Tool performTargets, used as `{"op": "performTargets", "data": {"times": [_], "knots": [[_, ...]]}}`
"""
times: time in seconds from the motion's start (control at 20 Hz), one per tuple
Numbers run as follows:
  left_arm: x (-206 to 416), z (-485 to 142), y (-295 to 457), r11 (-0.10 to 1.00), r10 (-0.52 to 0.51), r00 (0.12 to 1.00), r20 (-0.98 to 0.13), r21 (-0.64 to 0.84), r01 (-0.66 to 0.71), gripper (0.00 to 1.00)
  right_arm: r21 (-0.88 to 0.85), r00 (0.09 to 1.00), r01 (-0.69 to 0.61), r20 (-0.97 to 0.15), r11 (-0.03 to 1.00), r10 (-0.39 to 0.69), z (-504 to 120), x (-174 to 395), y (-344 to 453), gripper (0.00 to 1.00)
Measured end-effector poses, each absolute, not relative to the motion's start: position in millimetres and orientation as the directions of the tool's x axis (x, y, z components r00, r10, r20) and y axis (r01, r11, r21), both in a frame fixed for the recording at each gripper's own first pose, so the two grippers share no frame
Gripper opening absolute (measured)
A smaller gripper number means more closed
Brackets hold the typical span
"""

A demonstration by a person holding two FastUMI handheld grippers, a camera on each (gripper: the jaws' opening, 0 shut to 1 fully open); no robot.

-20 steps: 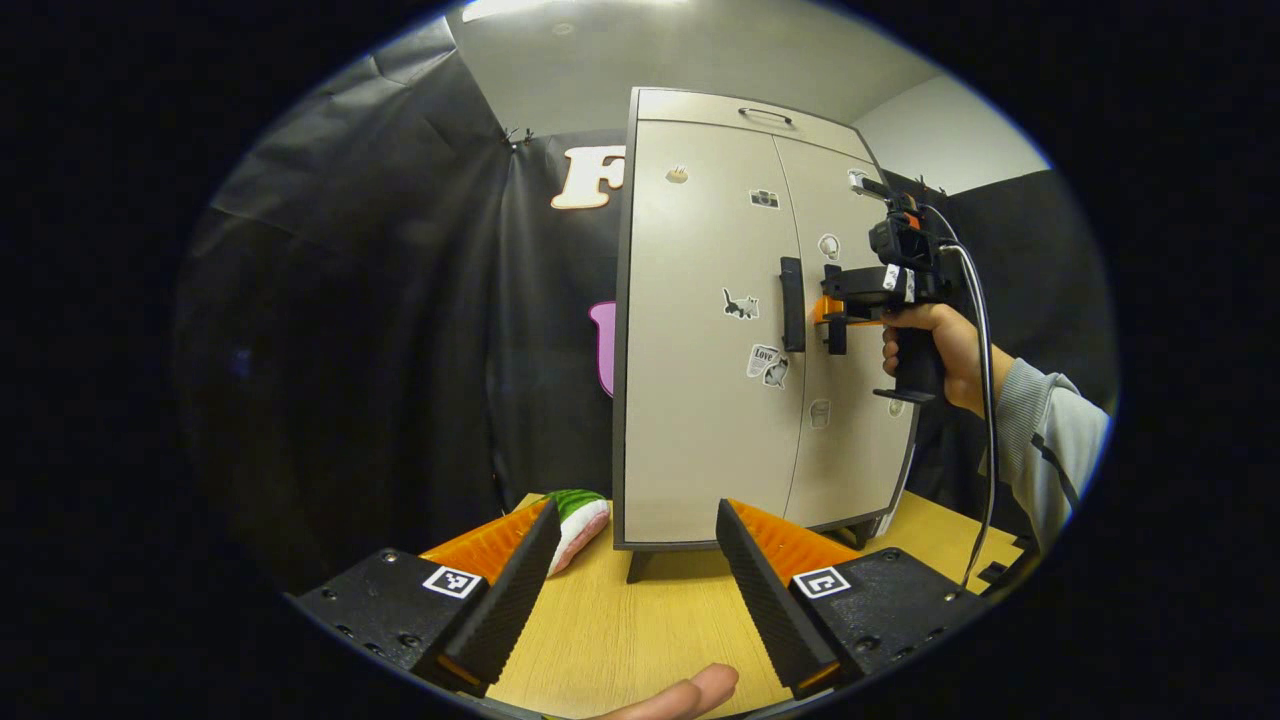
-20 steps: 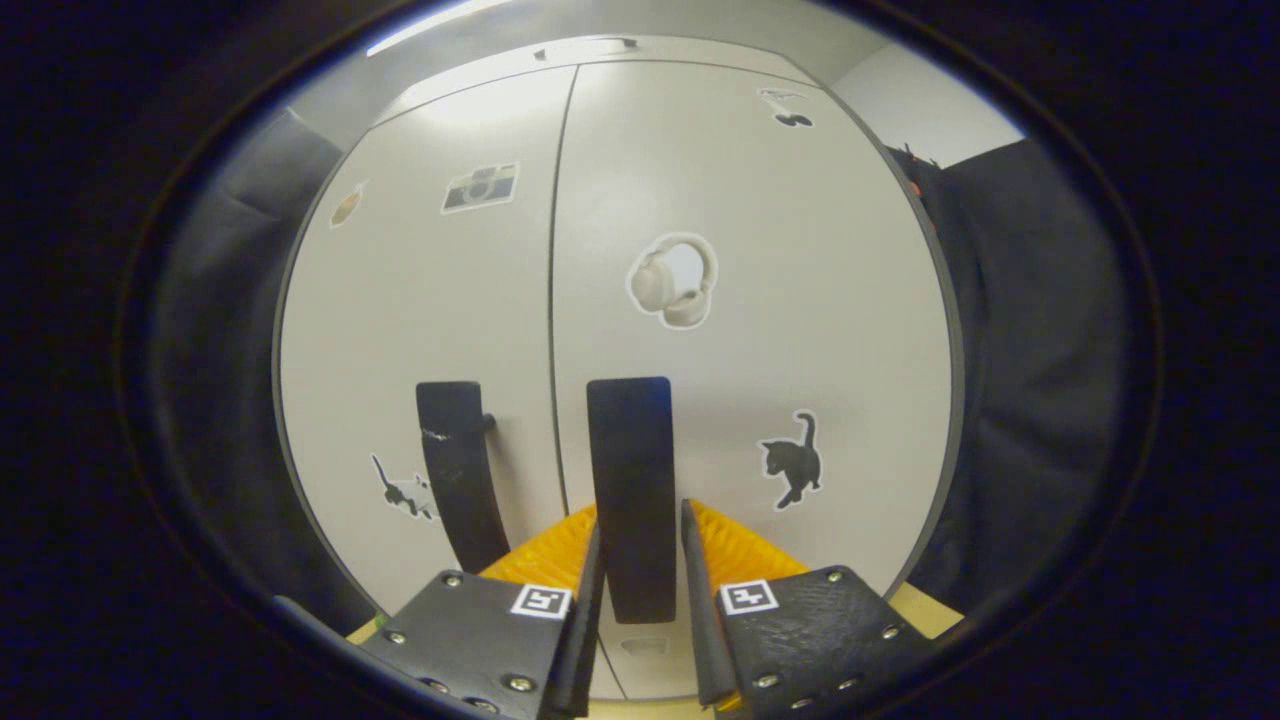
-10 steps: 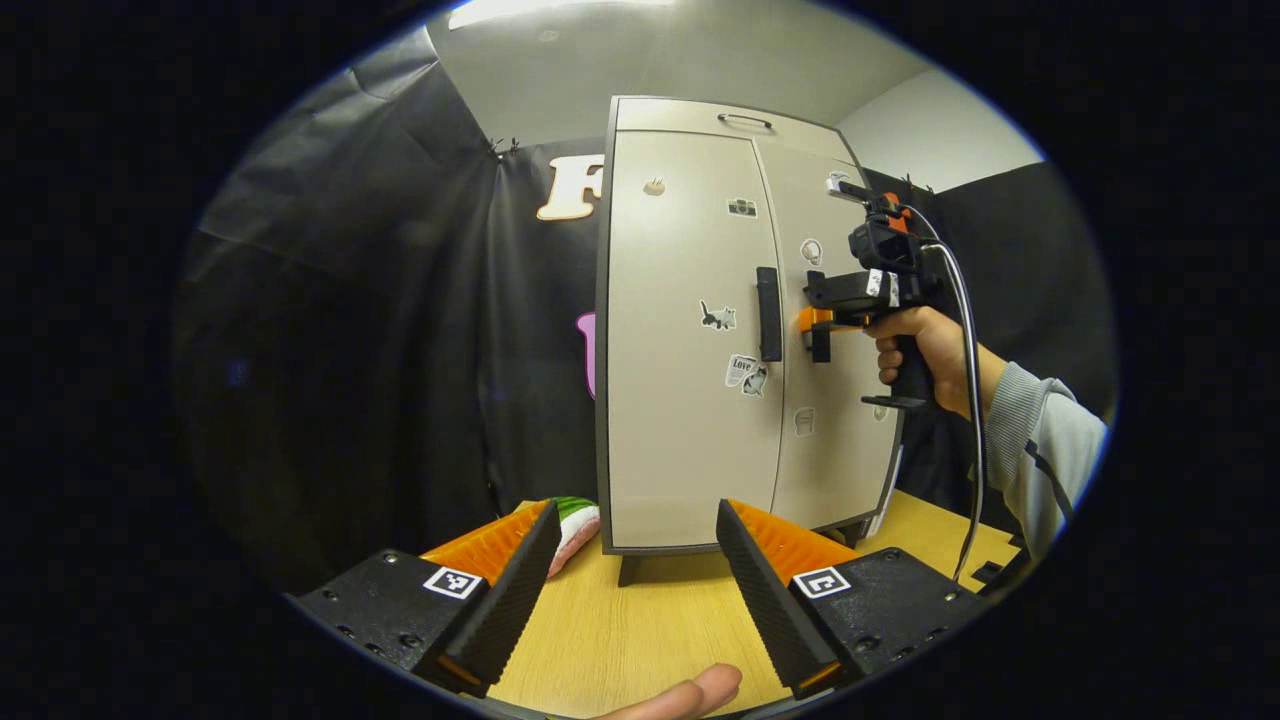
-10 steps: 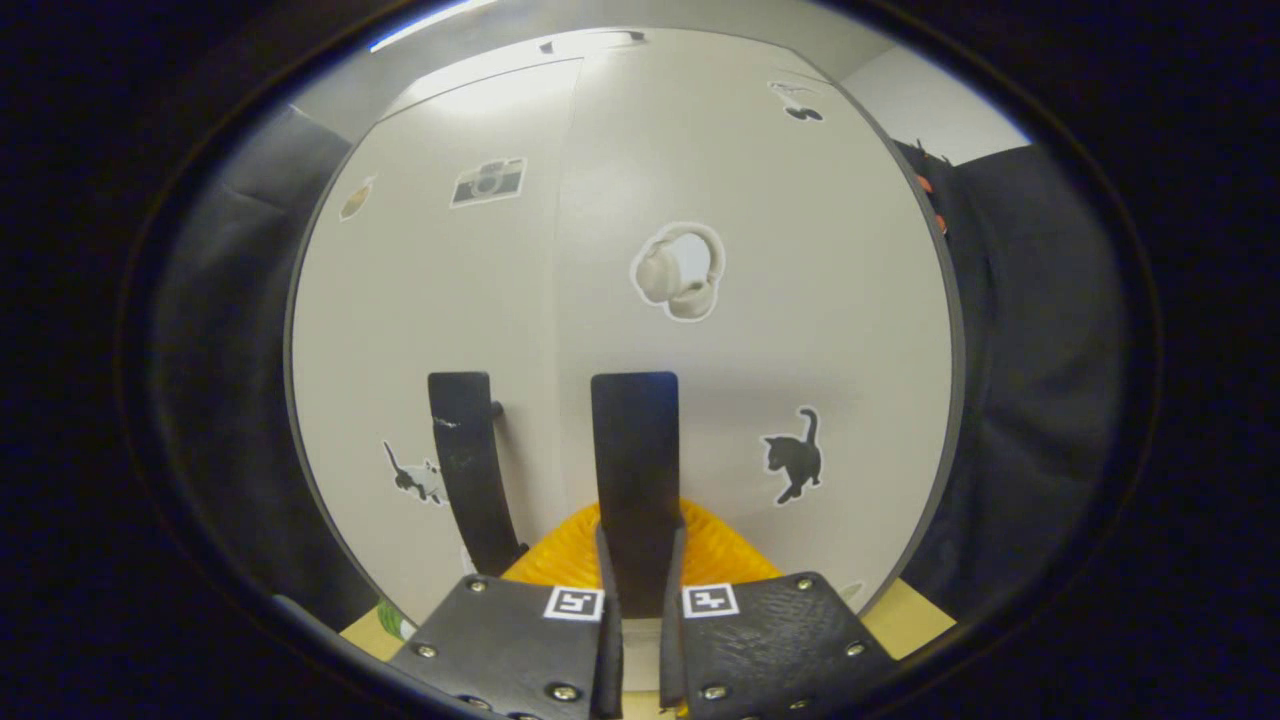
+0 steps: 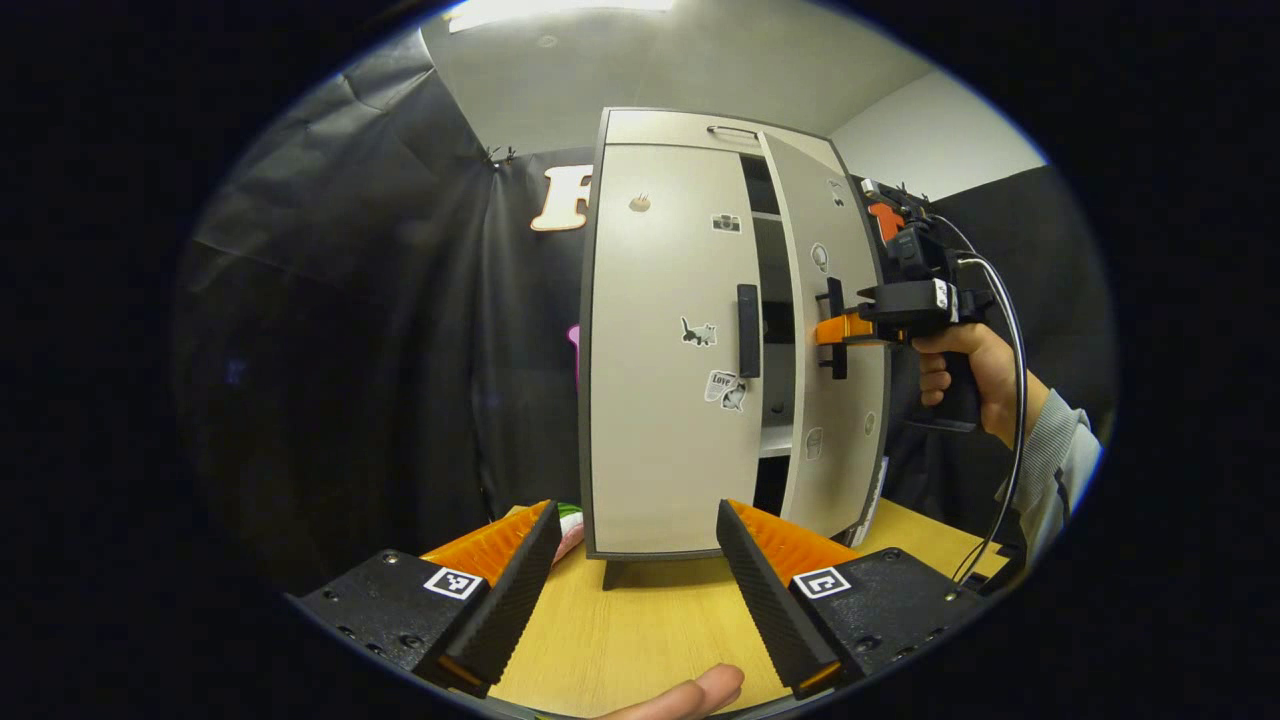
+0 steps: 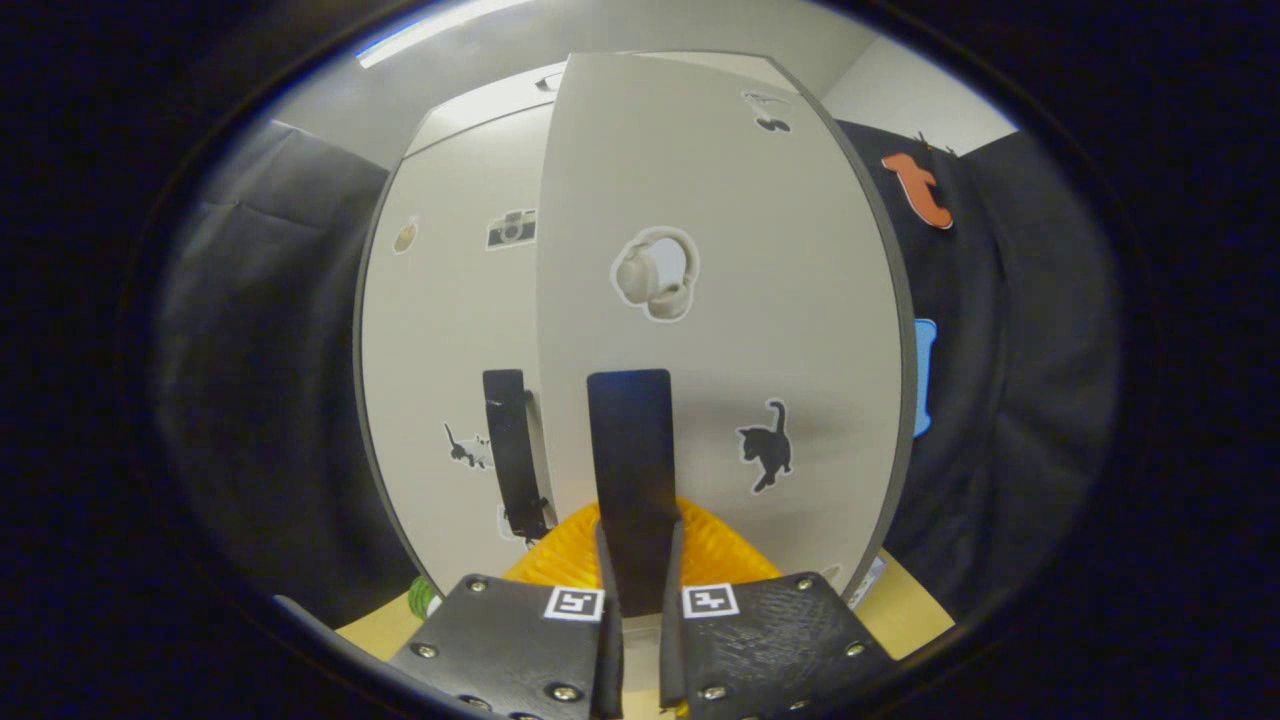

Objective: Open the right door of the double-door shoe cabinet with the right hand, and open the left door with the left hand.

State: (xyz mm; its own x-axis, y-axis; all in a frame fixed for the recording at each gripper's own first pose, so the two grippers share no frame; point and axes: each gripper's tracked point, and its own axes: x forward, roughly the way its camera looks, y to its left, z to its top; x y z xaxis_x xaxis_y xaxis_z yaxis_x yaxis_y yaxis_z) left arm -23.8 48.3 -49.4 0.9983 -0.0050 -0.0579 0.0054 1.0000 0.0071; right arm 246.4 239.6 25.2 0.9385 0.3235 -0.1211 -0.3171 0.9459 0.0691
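A beige double-door shoe cabinet (image 5: 655,330) stands on a wooden table (image 5: 650,630). Its right door (image 5: 835,340) stands partly swung out, with dark shelves showing in the gap. The right gripper (image 5: 835,330), held by a hand (image 5: 965,370), is shut on that door's black handle (image 6: 632,470); in the right gripper view my right gripper (image 6: 638,590) clamps the handle from both sides. The left door (image 6: 450,350) is closed, with its black handle (image 5: 748,330) free. My left gripper (image 5: 635,580) hovers open over the table, well short of the cabinet.
A green, white and pink soft object (image 5: 568,525) lies on the table left of the cabinet's foot. Black cloth walls stand behind and beside the cabinet. A fingertip (image 5: 690,692) shows at the bottom edge of the left gripper view. A cable (image 5: 1010,400) hangs from the right gripper.
The right gripper closed onto the right door's handle, then pulled it outward; the door went from closed to partly open. My left gripper stayed open and the cabinet drifted slightly left in its view.
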Motion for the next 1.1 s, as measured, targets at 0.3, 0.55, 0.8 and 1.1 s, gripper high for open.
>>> {"op": "performTargets", "data": {"times": [0.3, 0.55, 0.8, 1.1], "knots": [[-29.8, -36.6, 39.5, 1.0, -0.008, 1.0, -0.03, 0.02, 0.009, 0.97, 0.071, 0.922, -0.364, -0.115, 0.929, 0.37, 31.0, 229.2, 223.3, 0.14], [-30.6, -33.5, 32.8, 1.0, -0.017, 1.0, -0.022, 0.02, 0.017, 0.97, 0.099, 0.916, -0.379, -0.098, 0.92, 0.388, 34.0, 224.0, 206.2, 0.14], [-32.4, -34.0, 20.8, 0.999, -0.04, 0.999, -0.019, 0.009, 0.04, 0.97, 0.091, 0.922, -0.367, -0.095, 0.926, 0.375, 35.9, 219.8, 191.8, 0.14], [-26.8, -40.9, 4.6, 0.997, -0.08, 0.996, -0.034, -0.011, 0.08, 0.97, 0.086, 0.931, -0.348, -0.086, 0.933, 0.355, 38.7, 218.9, 176.7, 0.13]]}}
